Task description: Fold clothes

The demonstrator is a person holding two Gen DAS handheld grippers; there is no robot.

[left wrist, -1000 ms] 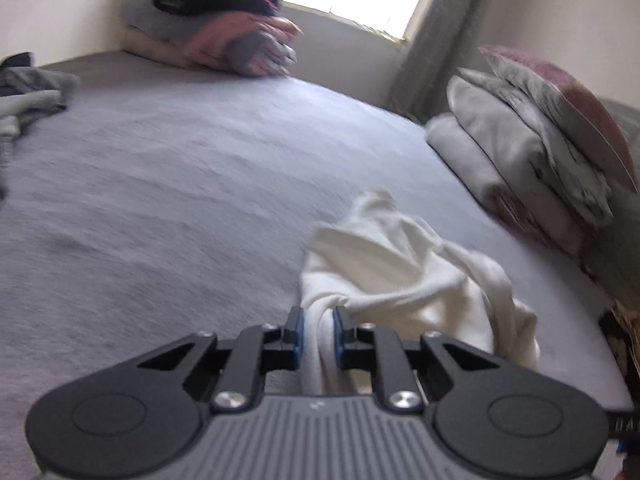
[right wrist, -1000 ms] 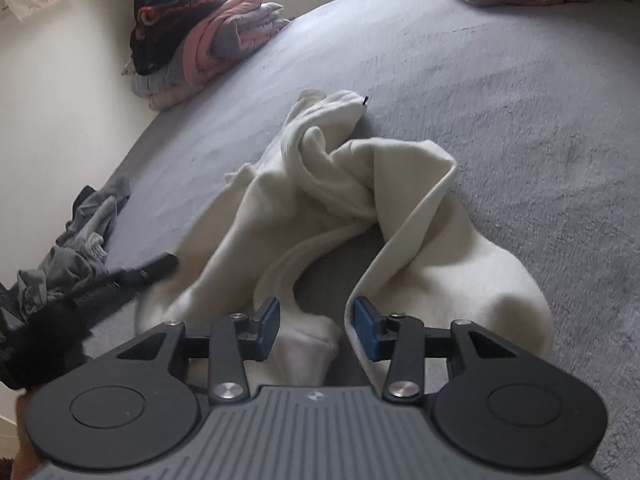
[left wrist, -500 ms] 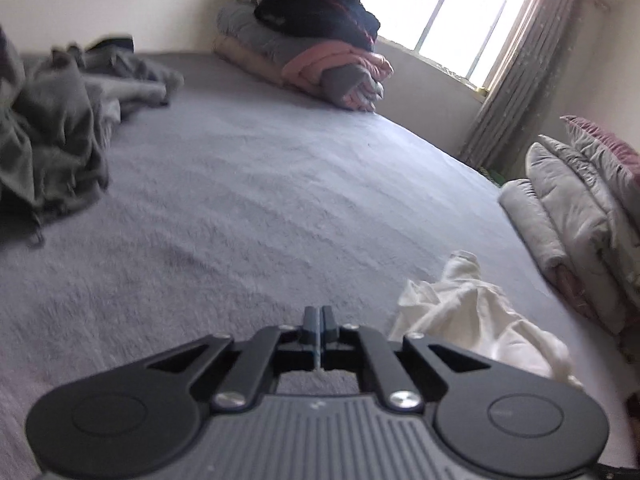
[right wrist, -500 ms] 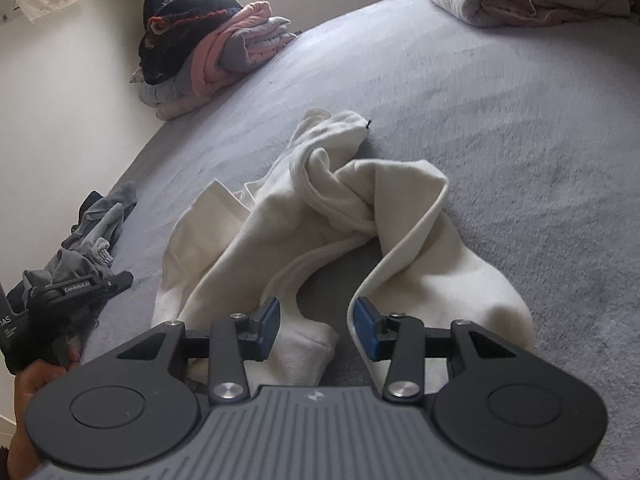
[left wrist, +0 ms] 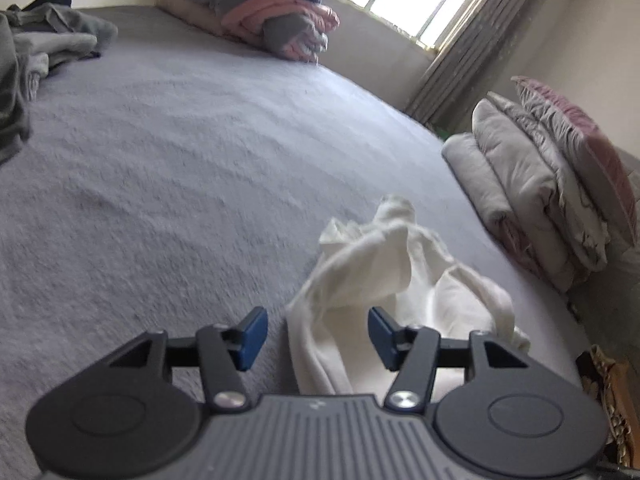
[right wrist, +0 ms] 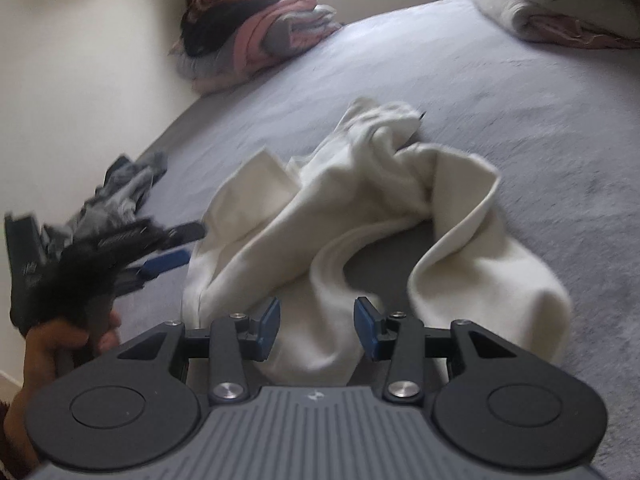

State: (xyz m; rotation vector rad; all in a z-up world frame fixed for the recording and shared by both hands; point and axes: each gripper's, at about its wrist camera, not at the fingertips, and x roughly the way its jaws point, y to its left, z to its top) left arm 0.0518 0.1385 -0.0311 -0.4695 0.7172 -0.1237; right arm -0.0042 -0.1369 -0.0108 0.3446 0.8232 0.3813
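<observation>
A crumpled cream garment lies on the grey bed cover. My left gripper hovers at its near left edge. Its jaws are opening, and a fold of cloth lies between the blue pads without being pressed. The right wrist view shows the same garment, with the left gripper blurred at its left side in a person's hand. My right gripper stands open over the near hem, its pads apart from the cloth.
A stack of folded pink, grey and dark clothes sits at the far corner under the window. A heap of grey clothes lies far left. Folded duvets and a pillow line the right side.
The left gripper was shut on the garment's edge, then let it go and shut empty beside it, and has now spread its jaws. The garment's left flap has been pulled out wider.
</observation>
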